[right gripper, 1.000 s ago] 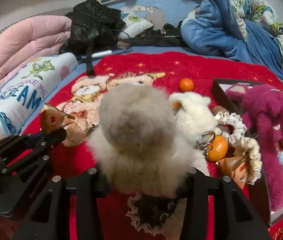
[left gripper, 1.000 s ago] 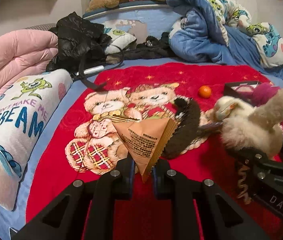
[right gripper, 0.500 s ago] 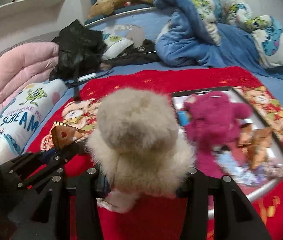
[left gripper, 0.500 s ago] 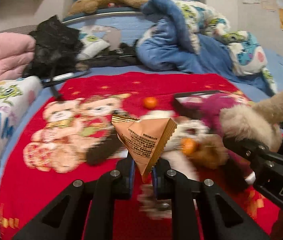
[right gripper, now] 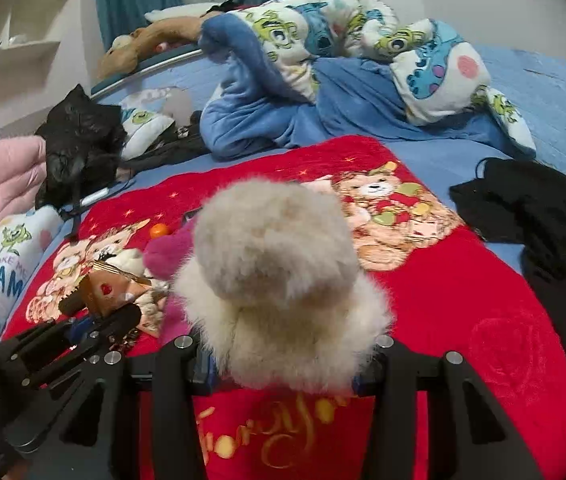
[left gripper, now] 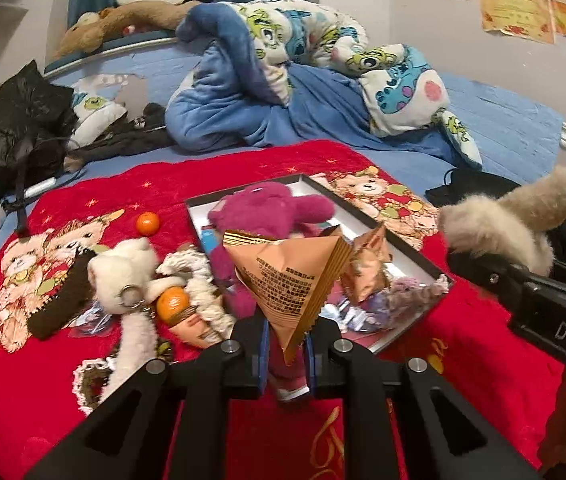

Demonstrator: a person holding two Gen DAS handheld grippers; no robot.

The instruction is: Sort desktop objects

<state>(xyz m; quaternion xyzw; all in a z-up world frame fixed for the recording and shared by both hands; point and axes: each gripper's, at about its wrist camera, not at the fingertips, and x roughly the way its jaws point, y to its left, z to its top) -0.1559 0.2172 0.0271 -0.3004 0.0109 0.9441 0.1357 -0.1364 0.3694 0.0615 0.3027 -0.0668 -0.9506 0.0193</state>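
Orange-brown foil, pyramid-shaped, is what your left gripper (left gripper: 286, 354) holds: its jaws are pinched on the bottom corner of the snack packet (left gripper: 289, 280), which stands up above the near end of the black tray (left gripper: 415, 258). Your right gripper (right gripper: 283, 364) has its jaws closed around the lower body of a beige fluffy plush (right gripper: 279, 280), lifted above the red blanket (right gripper: 463, 320); in the left wrist view that same plush sticks out at the right, beyond the tray's right edge.

Just past the packet, inside the tray, a magenta plush bear (left gripper: 271, 216) lies along the tray's left side, with a second foil packet (left gripper: 367, 268) and a lilac scrunchie (left gripper: 415, 292) toward its near right corner.

To the left of the tray, on the blanket, you have a cream plush keychain (left gripper: 123, 268), a cream scrunchie (left gripper: 199, 280) and an orange (left gripper: 172, 304) touching both of them. A dark brown furry piece (left gripper: 63, 300) lies beside the keychain, toward the blanket's left edge. A second, smaller orange (left gripper: 147, 223) sits alone farther back.

Beyond the blanket's far edge a blue cartoon-print quilt (left gripper: 283, 92) is heaped on the bed, with a black jacket (left gripper: 23, 128) at the far left and a long brown plush (left gripper: 123, 20) along the headboard
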